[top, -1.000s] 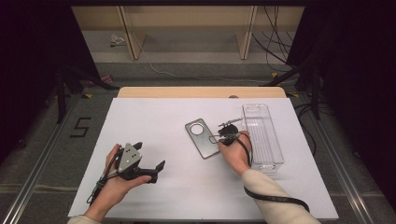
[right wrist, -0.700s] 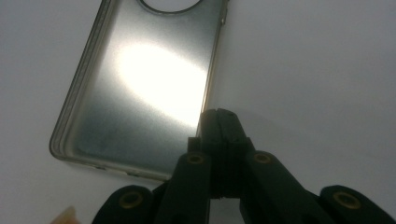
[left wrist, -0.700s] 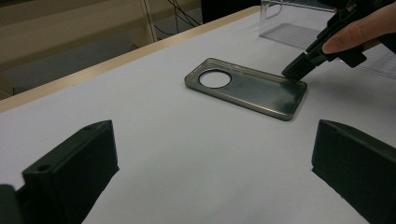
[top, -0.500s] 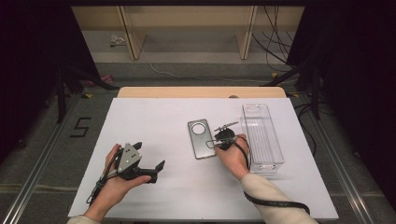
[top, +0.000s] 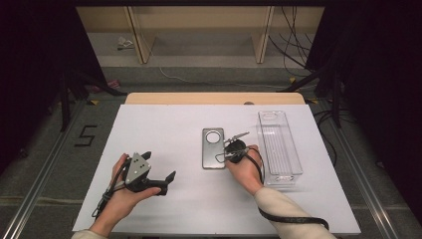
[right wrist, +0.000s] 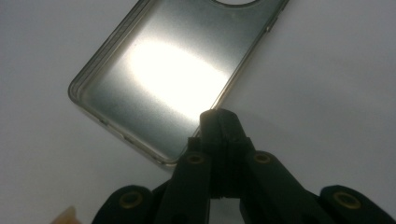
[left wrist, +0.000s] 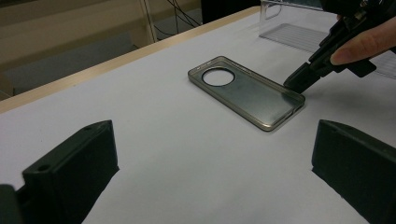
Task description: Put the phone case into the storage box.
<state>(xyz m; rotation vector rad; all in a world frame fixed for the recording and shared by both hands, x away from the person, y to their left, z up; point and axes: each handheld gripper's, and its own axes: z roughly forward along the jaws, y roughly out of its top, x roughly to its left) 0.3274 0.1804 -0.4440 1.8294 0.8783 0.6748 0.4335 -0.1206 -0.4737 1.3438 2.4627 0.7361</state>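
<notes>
Phone case squared up on the tabletop

The tabletop [top: 164, 124] carries a clear bin [top: 278, 144] near its right edge and the phone case [top: 213, 148] mid-table, turned straight since a second ago. Right gripper [top: 222, 158], jaws pressed together, nudges the case's right edge; left gripper [top: 158, 180] waits wide near the front-left.

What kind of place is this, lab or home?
Most likely a lab recording station: a white-covered table set between dark curtains, loose cables on the floor behind, and a floor marking "5" beside it.
</notes>
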